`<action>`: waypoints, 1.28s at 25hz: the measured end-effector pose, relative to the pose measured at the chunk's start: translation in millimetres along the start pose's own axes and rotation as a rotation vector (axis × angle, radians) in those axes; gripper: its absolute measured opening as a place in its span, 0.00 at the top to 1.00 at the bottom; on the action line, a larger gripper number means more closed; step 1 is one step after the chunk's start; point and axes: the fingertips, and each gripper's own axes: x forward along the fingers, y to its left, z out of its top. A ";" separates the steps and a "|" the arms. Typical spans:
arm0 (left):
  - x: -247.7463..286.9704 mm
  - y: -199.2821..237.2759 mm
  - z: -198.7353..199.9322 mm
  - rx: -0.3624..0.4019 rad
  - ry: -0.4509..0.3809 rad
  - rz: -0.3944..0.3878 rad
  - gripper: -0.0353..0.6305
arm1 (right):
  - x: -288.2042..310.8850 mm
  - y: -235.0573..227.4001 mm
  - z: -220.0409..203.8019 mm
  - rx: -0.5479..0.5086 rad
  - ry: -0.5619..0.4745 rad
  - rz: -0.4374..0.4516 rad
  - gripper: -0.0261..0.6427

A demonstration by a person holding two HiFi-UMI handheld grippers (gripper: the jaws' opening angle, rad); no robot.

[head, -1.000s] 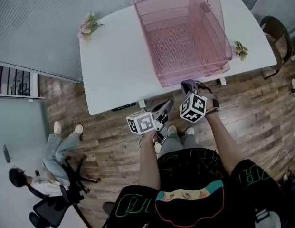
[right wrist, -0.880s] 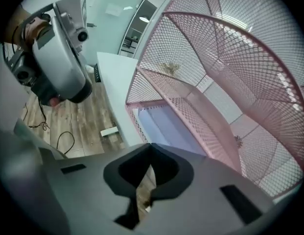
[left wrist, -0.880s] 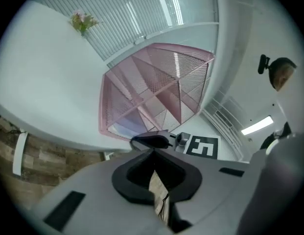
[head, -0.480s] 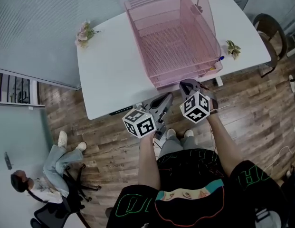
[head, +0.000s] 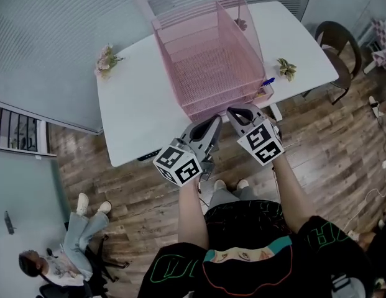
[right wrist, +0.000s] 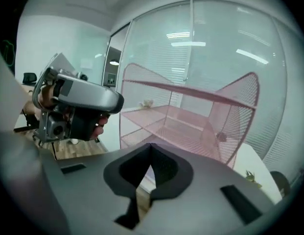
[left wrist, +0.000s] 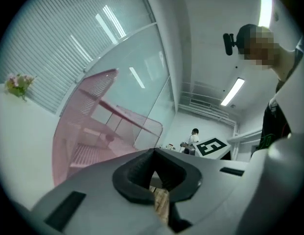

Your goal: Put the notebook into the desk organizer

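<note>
The pink wire-mesh desk organizer stands on the white table, its open front facing me. I see no notebook in any view. My left gripper hovers at the table's near edge, just in front of the organizer's left front corner, shut and empty. My right gripper is beside it at the organizer's front rim, also shut and empty. In the left gripper view the jaws meet, with the organizer ahead on the left. The right gripper view shows closed jaws, the organizer ahead and the left gripper at left.
A blue pen and a small plant lie right of the organizer; a flower sprig sits at the table's far left. A dark chair stands at the right end. A seated person is on the wooden floor, lower left.
Both grippers have risen from below the table edge to the organizer's front rim, and they stay shut. The head view has shifted, so the table sits further left and lower.
</note>
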 end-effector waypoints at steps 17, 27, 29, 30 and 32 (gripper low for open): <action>15.4 -30.7 131.4 0.447 -0.088 0.365 0.95 | -100.7 -94.9 125.0 0.125 -0.347 -0.241 0.96; -14.3 -10.9 163.1 0.505 -0.180 0.647 0.95 | -110.7 -110.7 135.7 0.214 -0.402 -0.304 0.96; -18.8 -4.6 164.6 0.500 -0.182 0.679 0.95 | -107.9 -110.3 137.8 0.209 -0.405 -0.293 0.96; -20.0 -2.5 164.8 0.497 -0.181 0.688 0.95 | -107.6 -110.4 138.7 0.206 -0.407 -0.290 0.96; -21.6 0.2 164.9 0.492 -0.179 0.696 0.95 | -107.7 -110.9 140.7 0.203 -0.412 -0.288 0.96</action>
